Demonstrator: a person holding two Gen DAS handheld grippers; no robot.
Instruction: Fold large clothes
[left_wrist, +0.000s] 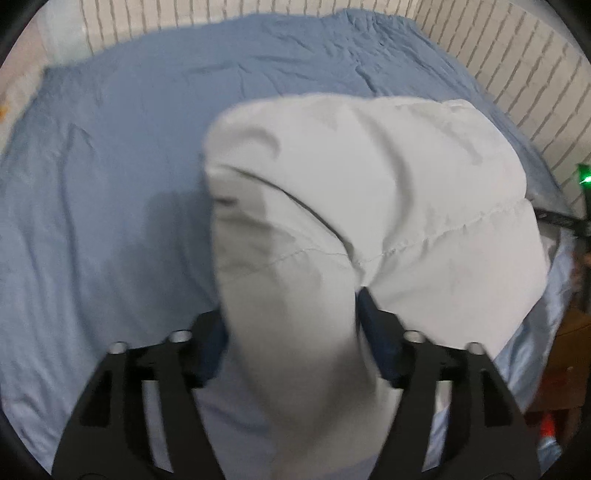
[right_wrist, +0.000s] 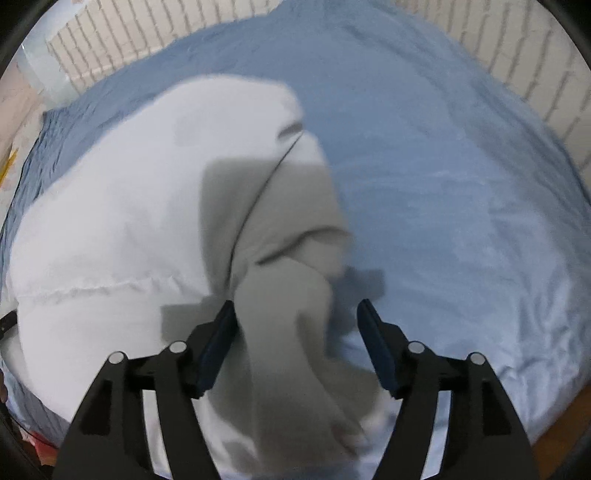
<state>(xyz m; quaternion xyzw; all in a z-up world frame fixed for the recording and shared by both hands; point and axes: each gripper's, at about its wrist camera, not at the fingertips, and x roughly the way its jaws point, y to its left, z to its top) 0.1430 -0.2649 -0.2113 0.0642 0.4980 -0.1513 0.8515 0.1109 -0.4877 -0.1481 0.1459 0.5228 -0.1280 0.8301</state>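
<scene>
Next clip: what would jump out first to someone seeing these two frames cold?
The puffy white quilted jacket dominates both views, heaped on the blue bedsheet that covers the bed. Its fabric runs down between the spread fingers of the left gripper and the right gripper. A white brick wall stands behind.

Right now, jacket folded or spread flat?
Partly folded: the white jacket is bunched and doubled over itself on the blue sheet, with cloth between both claws.

Left hand-held gripper (left_wrist: 291, 306) and right hand-held gripper (right_wrist: 295, 317) (blue pads apart), jaws wide.
</scene>
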